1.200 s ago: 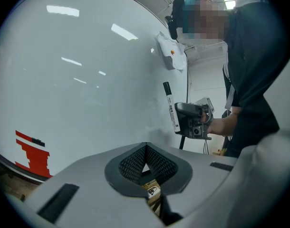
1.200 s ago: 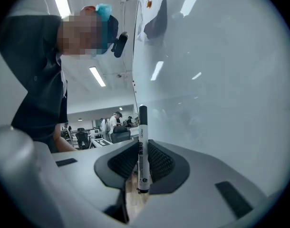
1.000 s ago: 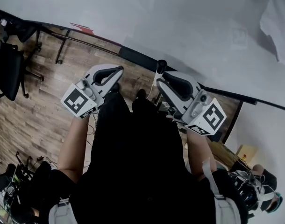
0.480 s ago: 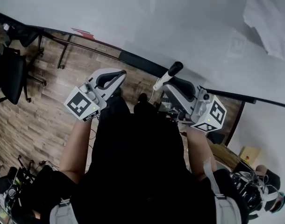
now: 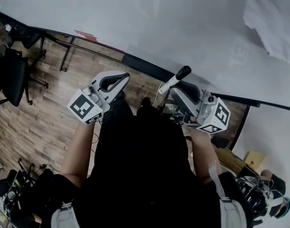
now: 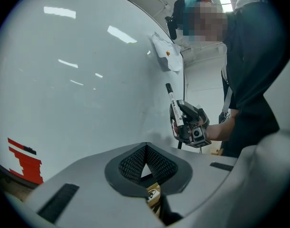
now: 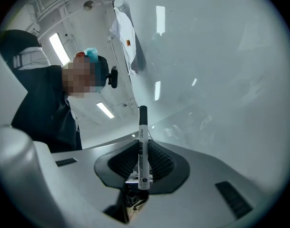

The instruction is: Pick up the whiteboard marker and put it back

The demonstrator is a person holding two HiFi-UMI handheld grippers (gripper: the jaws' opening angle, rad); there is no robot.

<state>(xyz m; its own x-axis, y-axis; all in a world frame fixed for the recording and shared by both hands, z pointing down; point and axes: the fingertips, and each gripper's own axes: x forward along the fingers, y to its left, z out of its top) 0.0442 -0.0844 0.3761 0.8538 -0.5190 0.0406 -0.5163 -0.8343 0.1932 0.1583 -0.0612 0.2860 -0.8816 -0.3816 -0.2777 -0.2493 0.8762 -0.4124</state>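
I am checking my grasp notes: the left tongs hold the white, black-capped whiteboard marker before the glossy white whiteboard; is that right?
Not quite: the right tongs hold the white, black-capped whiteboard marker before the glossy white whiteboard, as the right gripper view shows. The left tongs are shut on nothing.

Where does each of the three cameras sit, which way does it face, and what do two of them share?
Head view: on the person's head, looking steeply down along the whiteboard to the wood floor; shows torso, forearms, left gripper, right gripper.
Left gripper view: on the left gripper, facing the whiteboard over its shut, empty jaws; shows the torso.
Right gripper view: on the right gripper, facing along the whiteboard, shut on the marker; shows the torso.
Shared: head and left gripper views show the right gripper holding the marker.
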